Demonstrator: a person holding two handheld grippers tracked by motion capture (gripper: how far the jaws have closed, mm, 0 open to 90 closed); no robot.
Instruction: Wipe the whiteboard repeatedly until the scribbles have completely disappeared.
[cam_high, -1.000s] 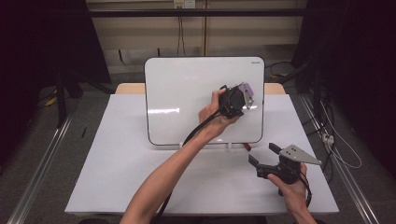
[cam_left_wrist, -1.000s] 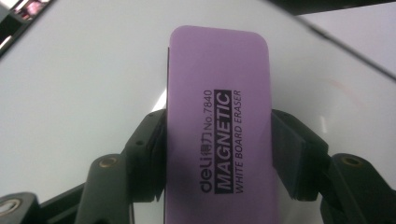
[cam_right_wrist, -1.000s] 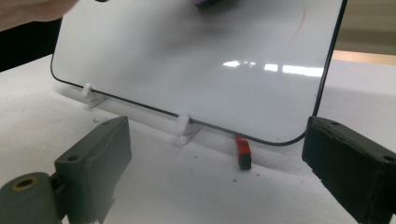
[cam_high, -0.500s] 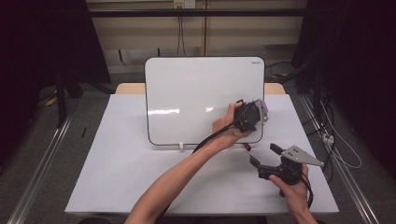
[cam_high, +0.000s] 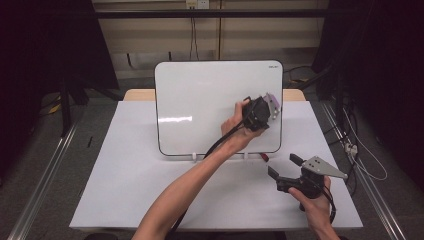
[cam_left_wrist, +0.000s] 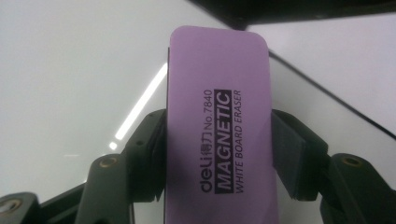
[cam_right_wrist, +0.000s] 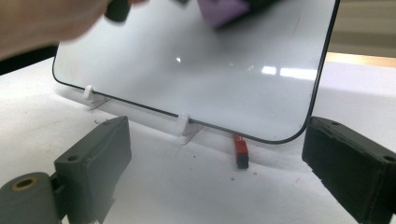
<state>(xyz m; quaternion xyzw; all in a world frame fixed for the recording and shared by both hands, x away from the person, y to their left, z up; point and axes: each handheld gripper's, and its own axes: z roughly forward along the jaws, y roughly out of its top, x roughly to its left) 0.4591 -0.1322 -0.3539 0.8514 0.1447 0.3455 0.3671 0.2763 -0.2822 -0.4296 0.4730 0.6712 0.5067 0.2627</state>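
Note:
A whiteboard (cam_high: 200, 105) stands propped on the white table (cam_high: 125, 180). My left gripper (cam_high: 267, 111) is shut on a purple magnetic eraser (cam_high: 272, 105) and holds it against the board's right side. In the left gripper view the eraser (cam_left_wrist: 219, 135) fills the space between both pads (cam_left_wrist: 152, 154), with the board (cam_left_wrist: 70, 84) behind it. My right gripper (cam_high: 284, 167) rests open on the table near the front right, nothing between its fingers. From the right gripper view the board (cam_right_wrist: 196, 70) is ahead, and the eraser (cam_right_wrist: 224, 11) is at the top edge.
White clips (cam_right_wrist: 184, 126) hold the board's lower edge. A small red and black object (cam_right_wrist: 241, 150) lies on the table by the board's lower right corner (cam_high: 263, 157). Dark floor, rails and cables surround the table.
The left hand with the eraser slid down and right along the board, then back up a little toward the right edge. The right gripper stayed put.

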